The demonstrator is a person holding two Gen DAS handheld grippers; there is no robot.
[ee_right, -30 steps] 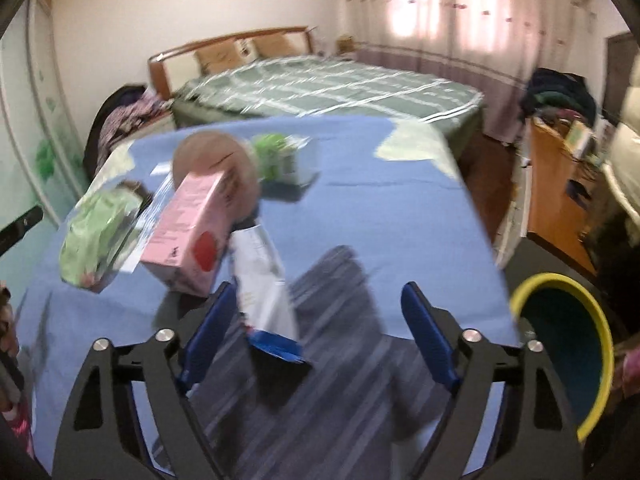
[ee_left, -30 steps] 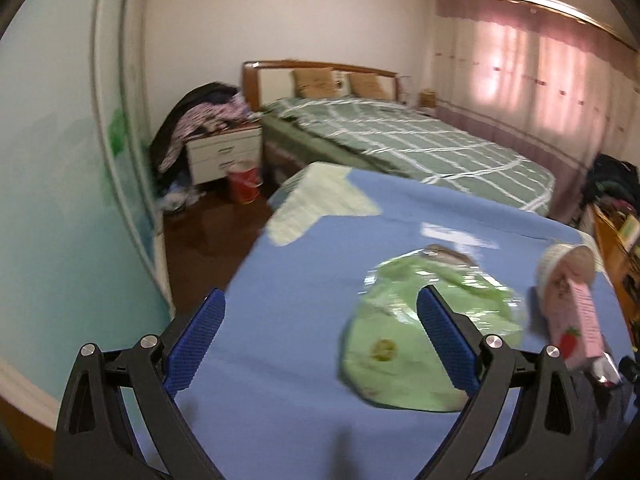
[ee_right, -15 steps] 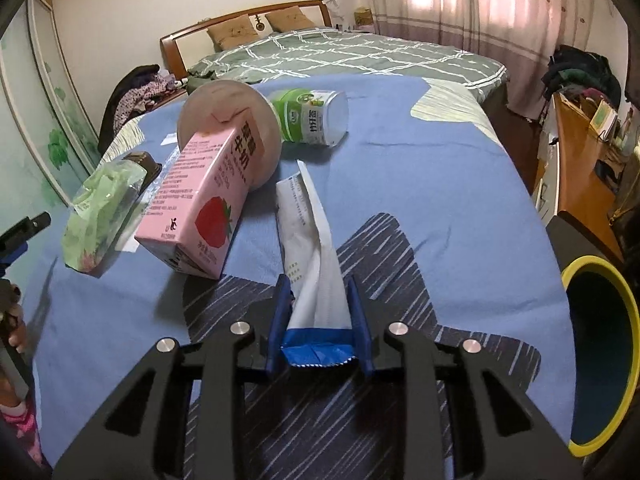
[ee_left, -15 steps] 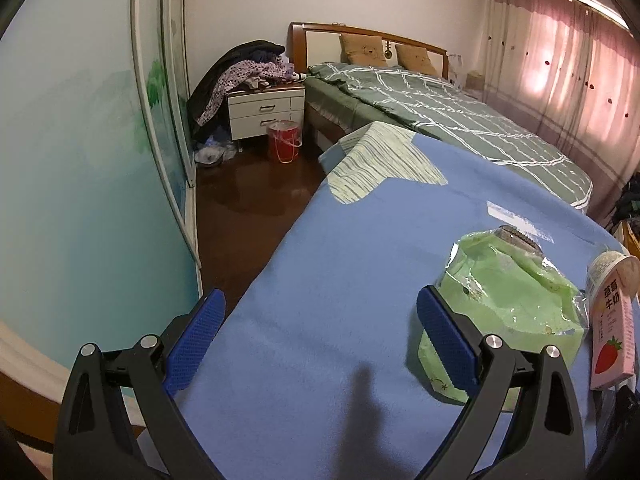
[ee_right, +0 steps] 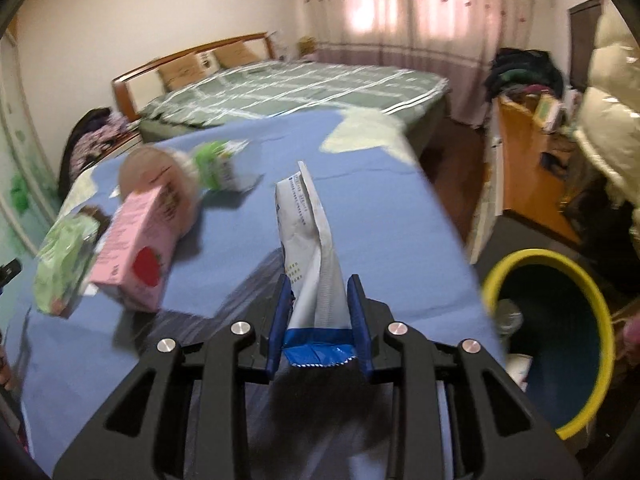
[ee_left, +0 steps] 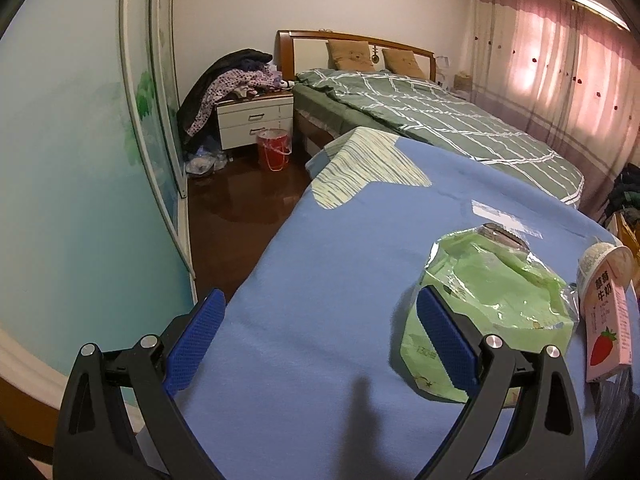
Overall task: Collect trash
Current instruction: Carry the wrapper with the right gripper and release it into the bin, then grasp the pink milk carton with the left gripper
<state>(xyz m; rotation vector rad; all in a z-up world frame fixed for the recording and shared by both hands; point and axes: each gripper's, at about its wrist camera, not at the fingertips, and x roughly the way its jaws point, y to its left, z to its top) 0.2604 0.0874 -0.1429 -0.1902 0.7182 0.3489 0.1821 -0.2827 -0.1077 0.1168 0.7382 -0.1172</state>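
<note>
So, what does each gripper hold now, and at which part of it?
The right gripper is shut on the white and blue wrapper, near its blue bottom end. The left gripper is open and holds nothing.

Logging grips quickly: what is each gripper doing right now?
Left gripper: open, empty.
Right gripper: shut on the white and blue wrapper.

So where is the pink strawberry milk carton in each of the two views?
Left wrist: pink strawberry milk carton at the far right edge, beside the green plastic bag.
Right wrist: carton at left of centre, lying tilted.
Shared landmark: the green plastic bag, next to the carton in both.
</note>
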